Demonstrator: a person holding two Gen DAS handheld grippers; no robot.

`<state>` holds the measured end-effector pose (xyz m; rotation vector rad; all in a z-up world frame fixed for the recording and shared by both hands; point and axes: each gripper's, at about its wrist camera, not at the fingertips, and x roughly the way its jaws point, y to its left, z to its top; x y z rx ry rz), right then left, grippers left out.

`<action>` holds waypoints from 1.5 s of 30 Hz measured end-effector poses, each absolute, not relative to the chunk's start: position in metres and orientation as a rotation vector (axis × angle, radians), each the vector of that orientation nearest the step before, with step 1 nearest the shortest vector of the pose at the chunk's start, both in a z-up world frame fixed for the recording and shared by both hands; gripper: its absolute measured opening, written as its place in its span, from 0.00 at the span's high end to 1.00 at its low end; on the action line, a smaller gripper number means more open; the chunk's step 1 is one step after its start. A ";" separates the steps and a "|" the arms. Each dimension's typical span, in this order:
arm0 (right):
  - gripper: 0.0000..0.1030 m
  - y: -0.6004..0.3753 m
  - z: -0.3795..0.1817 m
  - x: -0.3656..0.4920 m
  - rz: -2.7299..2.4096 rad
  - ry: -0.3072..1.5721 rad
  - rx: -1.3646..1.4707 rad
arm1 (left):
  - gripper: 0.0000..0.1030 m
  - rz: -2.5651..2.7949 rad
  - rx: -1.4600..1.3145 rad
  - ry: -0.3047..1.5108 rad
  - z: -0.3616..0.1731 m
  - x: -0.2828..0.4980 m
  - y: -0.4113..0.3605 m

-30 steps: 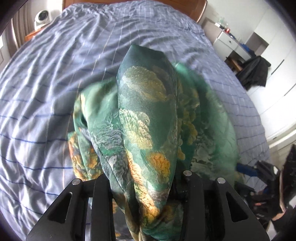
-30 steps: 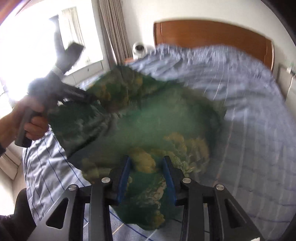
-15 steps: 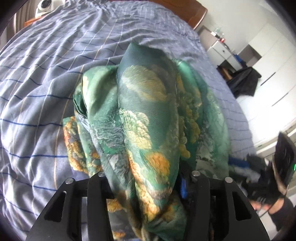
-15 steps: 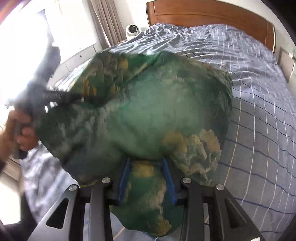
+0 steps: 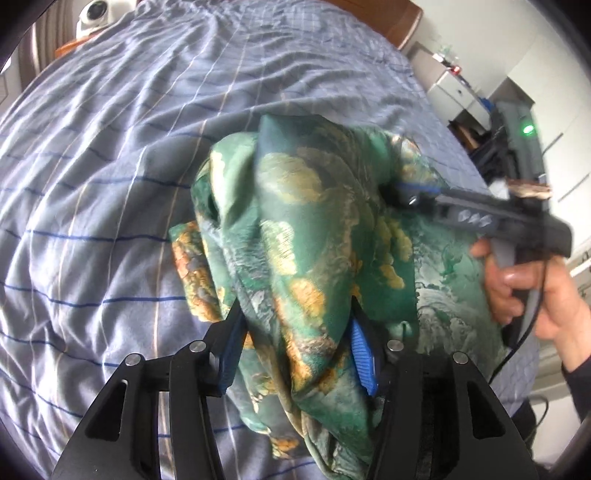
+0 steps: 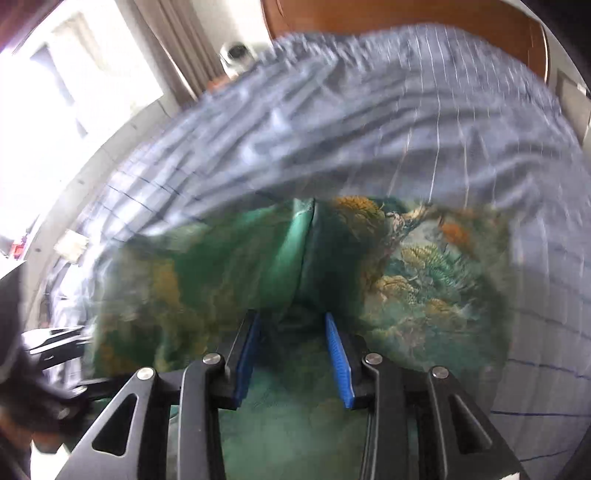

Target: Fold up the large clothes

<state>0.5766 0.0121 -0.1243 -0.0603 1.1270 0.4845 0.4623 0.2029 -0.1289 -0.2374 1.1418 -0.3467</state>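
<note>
A bed covered in a wrinkled blue-grey checked sheet filled both views, its wooden headboard at the far end and a small white camera on a stand beside it. On the sheet, toward the near edge, lay the green and gold patterned garment, bunched into a loose heap with one thick fold rising up toward the left gripper. That fold ran between its blue-padded fingers, which stood partly apart and had opened further within the last second; the cloth draped through the gap, and whether the pads were still pinching it could not be told. The right gripper, seen from the left wrist reaching in with a hand on its handle, had its fingers fairly close together with a gathered ridge of the same cloth between them; it appeared to be clamped, though blur softened the view. The risks, as I judged them, lay in the slippery fabric: with the left side slackened, the fold could slide out and collapse into the heap, losing the edge needed for a clean fold. A fast sweep by the right gripper could also drag the pile askew or catch several layers at once.
</note>
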 end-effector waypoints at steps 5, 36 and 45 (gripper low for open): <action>0.64 0.018 -0.142 0.572 0.448 1.133 -0.095 | 0.47 -0.353 -0.296 1.148 -0.143 0.462 0.210; 0.63 -0.018 -0.134 0.359 0.449 0.959 -0.375 | 0.41 -0.265 -0.265 1.117 -0.147 0.455 0.200; 0.63 -0.015 -0.135 0.356 0.441 0.957 -0.392 | 0.41 -0.246 -0.249 1.123 -0.144 0.456 0.195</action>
